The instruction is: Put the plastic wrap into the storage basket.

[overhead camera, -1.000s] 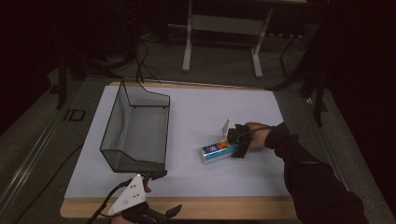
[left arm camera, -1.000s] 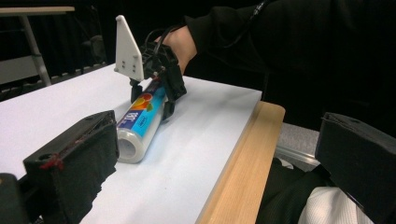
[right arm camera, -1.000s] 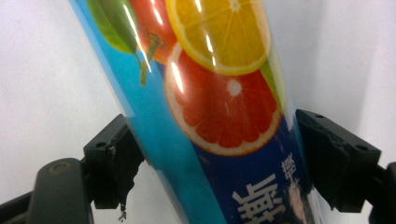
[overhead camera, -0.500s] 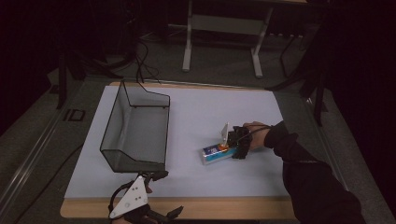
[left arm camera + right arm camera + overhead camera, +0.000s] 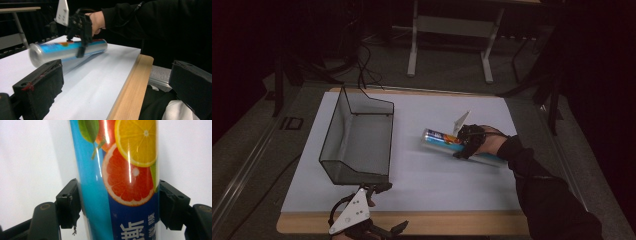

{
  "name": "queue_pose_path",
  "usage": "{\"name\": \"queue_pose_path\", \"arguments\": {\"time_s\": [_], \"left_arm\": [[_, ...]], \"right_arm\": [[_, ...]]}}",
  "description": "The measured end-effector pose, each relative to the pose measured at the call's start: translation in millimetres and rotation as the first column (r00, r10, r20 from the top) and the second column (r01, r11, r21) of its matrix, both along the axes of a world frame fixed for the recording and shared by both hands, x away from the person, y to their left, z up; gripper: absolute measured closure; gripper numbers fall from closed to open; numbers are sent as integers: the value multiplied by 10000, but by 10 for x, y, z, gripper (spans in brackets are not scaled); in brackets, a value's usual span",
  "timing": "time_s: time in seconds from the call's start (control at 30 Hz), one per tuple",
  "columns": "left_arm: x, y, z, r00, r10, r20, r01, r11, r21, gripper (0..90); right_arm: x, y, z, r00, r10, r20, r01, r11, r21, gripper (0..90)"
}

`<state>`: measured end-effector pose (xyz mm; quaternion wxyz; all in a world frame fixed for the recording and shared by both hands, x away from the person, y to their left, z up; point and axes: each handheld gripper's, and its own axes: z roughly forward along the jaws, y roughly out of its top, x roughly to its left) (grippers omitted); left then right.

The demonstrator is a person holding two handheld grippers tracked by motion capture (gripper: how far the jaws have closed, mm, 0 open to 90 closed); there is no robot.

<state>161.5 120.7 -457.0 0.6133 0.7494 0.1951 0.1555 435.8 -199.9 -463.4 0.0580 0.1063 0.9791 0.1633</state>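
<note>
Can swung longer, blurred, clamped in right hand-held gripper

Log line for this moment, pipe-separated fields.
right gripper: shut on can, lifted off mat | left gripper: open, idle at near edge | wire basket: empty, left of can

A tall blue-and-silver metal can printed with orange slices lies sideways, lifted slightly above the white tabletop.
</note>
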Motion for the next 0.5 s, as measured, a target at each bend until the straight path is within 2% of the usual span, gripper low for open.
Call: {"name": "queue_pose_path", "arguments": {"time_s": [0.03, 0.07, 0.13, 0.17, 0.2, 0.23, 0.27, 0.3, 0.33, 0.37, 0.4, 0.43, 0.47, 0.5], "left_arm": [[-1, -1, 2, 10000, 14, 14, -14, 10000, 4, 3], [-3, 0, 5, 10000, 21, 47, -21, 10000, -24, 3], [-3, 1, 7, 10000, 69, 62, -69, 10000, -19, 3], [-3, 1, 7, 10000, 69, 62, -69, 10000, -19, 3], [-2, 1, 9, 10000, 68, 72, -68, 10000, -49, 3], [-2, 1, 9, 10000, 68, 72, -68, 10000, -49, 3], [-11, -1, 12, 9999, 82, 114, -82, 10000, -32, 3], [-11, -1, 12, 9999, 82, 114, -82, 10000, -32, 3], [-15, -3, 15, 9999, 91, 138, -90, 10000, -37, 3], [-17, -3, 17, 9998, 85, 153, -84, 10000, -40, 3], [-18, -3, 19, 9998, 73, 166, -72, 9999, -82, 3], [-18, -3, 19, 9998, 73, 166, -72, 9999, -82, 3], [-19, 2, 17, 9999, 30, 169, -28, 9999, -136, 3], [-19, 2, 17, 9999, 30, 169, -28, 9999, -136, 3]], "right_arm": [[0, 0, 0, 10000, 0, 0, 0, 10000, 0, 294], [35, -13, 60, 9983, -569, 88, 565, 9973, 459, 295], [55, -6, 118, 9922, -1226, 210, 1209, 9903, 684, 296], [55, -6, 118, 9922, -1226, 210, 1209, 9903, 684, 296], [79, 13, 161, 9777, -2081, 276, 2055, 9756, 770, 297], [79, 13, 161, 9777, -2081, 276, 2055, 9756, 770, 297], [107, 20, 198, 9566, -2909, 149, 2880, 9525, 993, 299], [107, 20, 198, 9566, -2909, 149, 2880, 9525, 993, 299], [133, 26, 218, 9401, -3405, 156, 3368, 9349, 1117, 299], [133, 26, 218, 9401, -3405, 156, 3368, 9349, 1117, 299], [166, 42, 205, 9212, -3881, 270, 3829, 9169, 1123, 300], [166, 42, 205, 9212, -3881, 270, 3829, 9169, 1123, 300], [195, 53, 174, 9079, -4168, 447, 4102, 9053, 1103, 304], [195, 53, 174, 9079, -4168, 447, 4102, 9053, 1103, 304]]}}
